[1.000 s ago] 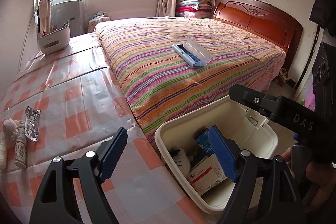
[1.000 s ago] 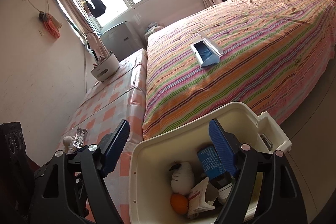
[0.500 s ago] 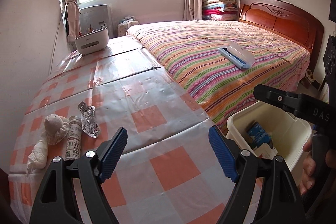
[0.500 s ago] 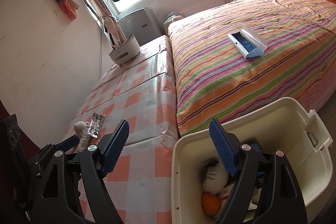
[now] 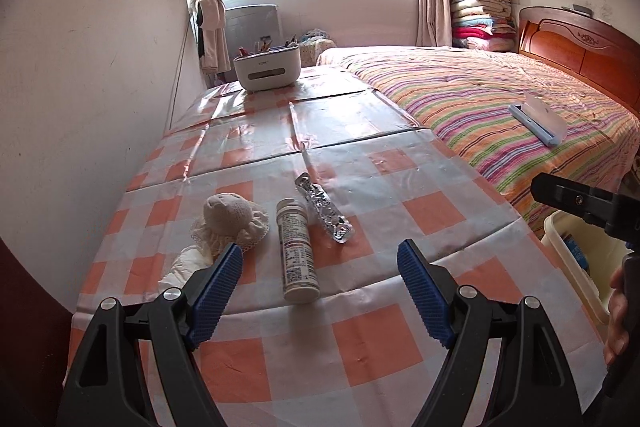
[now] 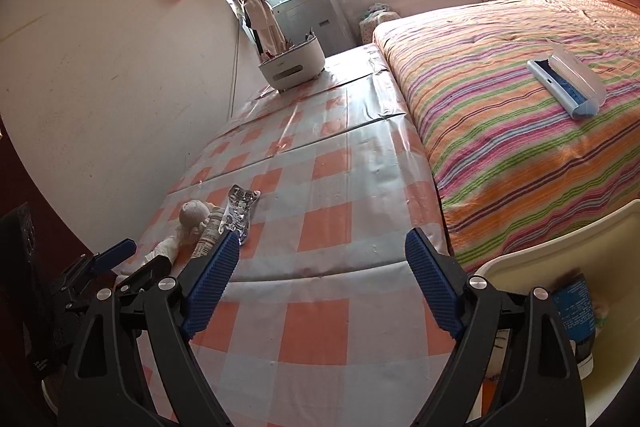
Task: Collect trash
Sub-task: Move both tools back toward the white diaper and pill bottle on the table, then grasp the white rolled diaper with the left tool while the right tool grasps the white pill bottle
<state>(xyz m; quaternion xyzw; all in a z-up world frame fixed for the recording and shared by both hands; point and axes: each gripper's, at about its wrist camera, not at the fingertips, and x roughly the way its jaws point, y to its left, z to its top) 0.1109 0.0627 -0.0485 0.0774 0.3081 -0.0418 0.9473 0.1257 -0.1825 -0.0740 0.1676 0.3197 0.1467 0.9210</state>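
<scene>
On the checked table (image 5: pixel 360 339) lie a white pill bottle (image 5: pixel 297 251) on its side, a silver blister pack (image 5: pixel 326 211) right of it, and a crumpled white cloth ball (image 5: pixel 230 221) left of it. My left gripper (image 5: pixel 320 291) is open and empty, just short of the bottle. My right gripper (image 6: pixel 322 287) is open and empty over the table's near end. The same items show in the right wrist view: bottle (image 6: pixel 208 237), blister pack (image 6: pixel 239 211). The cream trash bin (image 6: pixel 560 255) with a blue box (image 6: pixel 574 311) in it is at the right.
A white organizer box (image 5: pixel 267 69) stands at the table's far end. A striped bed (image 5: pixel 500 107) with a blue and white case (image 5: pixel 538 123) lies right of the table. A wall runs along the left. The bin's rim (image 5: pixel 560 239) sits beside the table corner.
Both grippers have swung left, away from the bin and toward the table. The bottle, blister pack and cloth now lie right in front of my left gripper.
</scene>
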